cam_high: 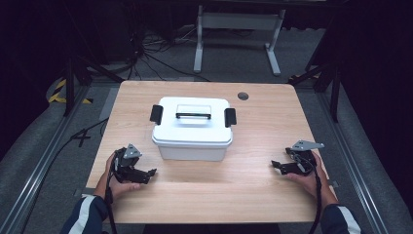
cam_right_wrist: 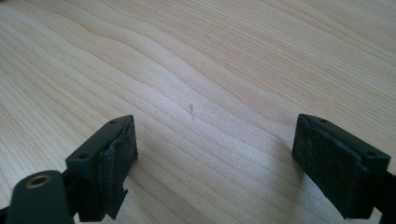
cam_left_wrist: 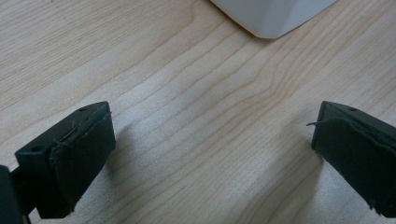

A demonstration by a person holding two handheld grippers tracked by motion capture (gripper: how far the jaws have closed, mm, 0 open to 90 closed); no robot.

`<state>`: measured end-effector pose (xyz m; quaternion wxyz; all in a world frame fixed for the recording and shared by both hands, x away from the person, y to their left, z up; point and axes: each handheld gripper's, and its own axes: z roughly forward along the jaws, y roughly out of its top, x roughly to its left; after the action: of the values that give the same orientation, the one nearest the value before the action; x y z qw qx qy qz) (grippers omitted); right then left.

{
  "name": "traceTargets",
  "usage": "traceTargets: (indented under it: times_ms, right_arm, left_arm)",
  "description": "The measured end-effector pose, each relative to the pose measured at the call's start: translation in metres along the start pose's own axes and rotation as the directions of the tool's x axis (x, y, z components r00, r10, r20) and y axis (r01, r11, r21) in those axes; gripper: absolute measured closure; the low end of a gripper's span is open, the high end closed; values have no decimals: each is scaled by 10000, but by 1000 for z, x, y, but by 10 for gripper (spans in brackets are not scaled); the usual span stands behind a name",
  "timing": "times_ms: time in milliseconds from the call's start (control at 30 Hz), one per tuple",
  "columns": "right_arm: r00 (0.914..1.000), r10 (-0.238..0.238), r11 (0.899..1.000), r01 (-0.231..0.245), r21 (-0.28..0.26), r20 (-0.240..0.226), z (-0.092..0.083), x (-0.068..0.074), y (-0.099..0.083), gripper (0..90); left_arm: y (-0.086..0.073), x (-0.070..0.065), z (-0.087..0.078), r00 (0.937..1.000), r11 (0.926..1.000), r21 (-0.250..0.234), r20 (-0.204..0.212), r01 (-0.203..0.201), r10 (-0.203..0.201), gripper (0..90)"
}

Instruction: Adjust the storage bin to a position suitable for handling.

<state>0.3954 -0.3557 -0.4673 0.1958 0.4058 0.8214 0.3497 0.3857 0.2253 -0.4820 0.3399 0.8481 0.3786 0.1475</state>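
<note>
Both hands sit low on the tabletop (cam_high: 253,180). Ahead and between the claws stands the white lidded box (cam_high: 192,127), latches down, handle flat. Left claw (cam_high: 146,174) spread wide, empty, box corner just beyond it. Right claw (cam_high: 278,165) spread too, well clear. Likely next: square up to each black latch (cam_high: 156,114).

High view looks forward and down from above the near edge of the wooden table (cam_high: 253,195), white box (cam_high: 192,127) central. Both gripper views skim that tabletop closely; the left gripper view catches the box's corner (cam_left_wrist: 273,16).
</note>
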Motion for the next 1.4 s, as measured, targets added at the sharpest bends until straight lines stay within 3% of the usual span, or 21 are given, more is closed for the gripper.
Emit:
traceTargets:
  times_ms: [100, 300, 400, 567, 633, 767, 1033, 1400]
  right_arm:
    - [10000, -10, 10000, 10, -4, -12, 0, 0, 0, 142]
    - [9999, -49, 9998, 52, 201, -152, -2, 0, 1, 176]
    - [9987, -325, 9991, 336, 276, -390, -5, 2, 3, 276]
    - [9968, -493, 9965, 533, 641, -624, -8, 3, 5, 281]
    - [9935, -882, 9929, 934, 732, -714, -11, 5, 9, 303]
    - [9908, -1031, 9911, 1098, 750, -872, -15, 7, 15, 311]
    - [9798, -1704, 9849, 1727, 133, -1045, -28, 12, 53, 350]
    - [9476, -2937, 9559, 2912, -380, -1258, -36, 31, 114, 399]
  left_arm:
    - [-2, 0, -2, 9996, 9999, 71, 285, -71, 69, 0]
    - [-3, 1, -2, 9992, 9998, -6, 356, -196, 196, 1]
    - [-3, 1, -2, 9992, 9998, -8, 358, -197, 197, 0]
    - [-3, 1, -2, 9992, 9998, -25, 353, -194, 195, 0]
    - [-3, 2, -2, 9990, 9996, -13, 339, -285, 285, 1]
    - [-3, 2, -2, 9986, 9996, -27, 438, -294, 295, 0]
    - [-3, 3, -2, 9985, 9995, -4, 449, -312, 312, 0]
    - [-3, 3, -2, 9984, 9995, -10, 462, -331, 331, 0]
